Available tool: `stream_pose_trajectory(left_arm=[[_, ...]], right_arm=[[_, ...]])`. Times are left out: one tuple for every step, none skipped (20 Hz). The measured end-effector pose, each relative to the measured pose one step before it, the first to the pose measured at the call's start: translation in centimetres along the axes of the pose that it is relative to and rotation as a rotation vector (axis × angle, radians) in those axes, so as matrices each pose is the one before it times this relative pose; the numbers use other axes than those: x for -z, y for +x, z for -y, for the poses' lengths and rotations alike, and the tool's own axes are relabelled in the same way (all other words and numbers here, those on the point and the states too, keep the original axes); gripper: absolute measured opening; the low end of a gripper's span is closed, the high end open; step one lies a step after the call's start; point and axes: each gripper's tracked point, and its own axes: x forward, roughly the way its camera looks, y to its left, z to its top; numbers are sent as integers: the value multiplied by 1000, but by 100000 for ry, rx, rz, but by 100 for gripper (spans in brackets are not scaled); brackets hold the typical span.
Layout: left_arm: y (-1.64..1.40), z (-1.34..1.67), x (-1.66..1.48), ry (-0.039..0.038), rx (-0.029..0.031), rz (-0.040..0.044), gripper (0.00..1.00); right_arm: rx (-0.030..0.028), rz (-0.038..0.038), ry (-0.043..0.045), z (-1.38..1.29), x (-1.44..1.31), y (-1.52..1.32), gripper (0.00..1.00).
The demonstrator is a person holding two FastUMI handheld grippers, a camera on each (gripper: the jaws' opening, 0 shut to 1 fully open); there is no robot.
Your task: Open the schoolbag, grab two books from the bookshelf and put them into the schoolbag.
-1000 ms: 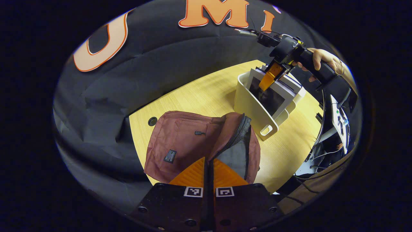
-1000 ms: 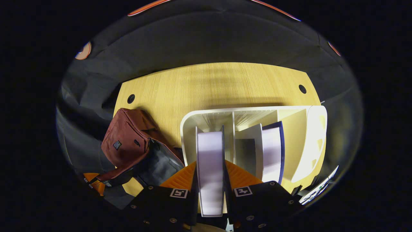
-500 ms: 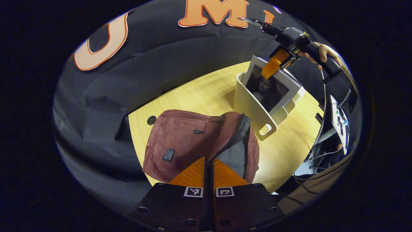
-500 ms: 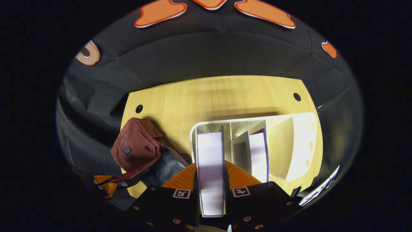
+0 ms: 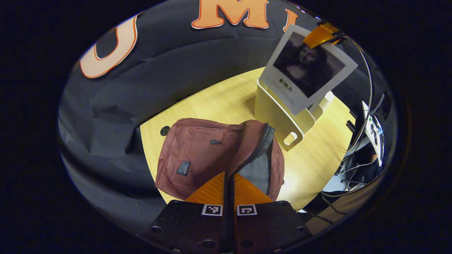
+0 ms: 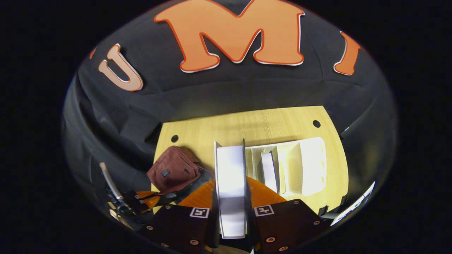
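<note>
Book [image 6: 231, 190] between right gripper's [image 6: 231, 197] fingers, seemingly clear above bookshelf [image 6: 300, 169].

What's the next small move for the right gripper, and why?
Probably swing the book over to the schoolbag and lower it in. The right gripper is shut on the book, which hangs lifted above the bookshelf, and the left gripper pinches the bag's unzipped edge, holding the mouth open. A second book waits in the shelf.
</note>
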Motion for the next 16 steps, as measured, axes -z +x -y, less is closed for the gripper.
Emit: stream_pose_trajectory(left_arm=[[-27, -165, -60, -356, -444, -136, 0], [79, -87, -82, -658, -584, -133, 1], [-108, -105, 186, -1124, -980, -439, 0], [-112, -280, -66, -660, -911, 298, 0], [43, -58, -73, -224, -502, 127, 0], [52, 71, 38, 46, 80, 339, 1], [-101, 122, -42, 179, 246, 357, 0], [-206, 84, 73, 333, 87, 334, 1], [-43, 13, -8, 458, 85, 197, 1], [21, 16, -73, 436, -316, 142, 1], [-173, 115, -112, 450, -277, 25, 1], [-43, 19, -177, 388, -188, 96, 0], [-114, -3, -267, 446, -460, 310, 1], [-232, 133, 84, 706, -278, 174, 1], [-141, 84, -226, 672, -324, 167, 1], [-71, 61, -127, 613, -296, 157, 0]], right_arm=[[-1546, 1611, 1141, -65, 475, -1212, 31], [-1407, 1238, 692, -75, 546, -1058, 31], [-1515, 980, 1579, -86, 742, -855, 31], [-1573, 560, 2972, -3, 746, -763, 31], [-2145, 683, 3319, 48, 919, -449, 31], [-2102, 926, 3560, 199, 1081, -215, 31], [-2473, 18, 4445, 209, 1302, -127, 31], [-3418, -700, 4654, -36, 1586, 141, 31], [-3437, -974, 4935, -18, 1534, 214, 31], [-3313, -411, 3745, 151, 1507, 615, 31], [-2384, 625, 3848, 331, 1184, 447, 31], [-2362, 787, 4478, 328, 1002, 426, 31], [-2906, 566, 4877, 297, 945, 445, 31], [-2442, 495, 5681, 255, 776, 666, 31], [-2060, 407, 5390, 473, 752, 847, 31], [-1174, -167, 4542, 668, 735, 927, 31]])
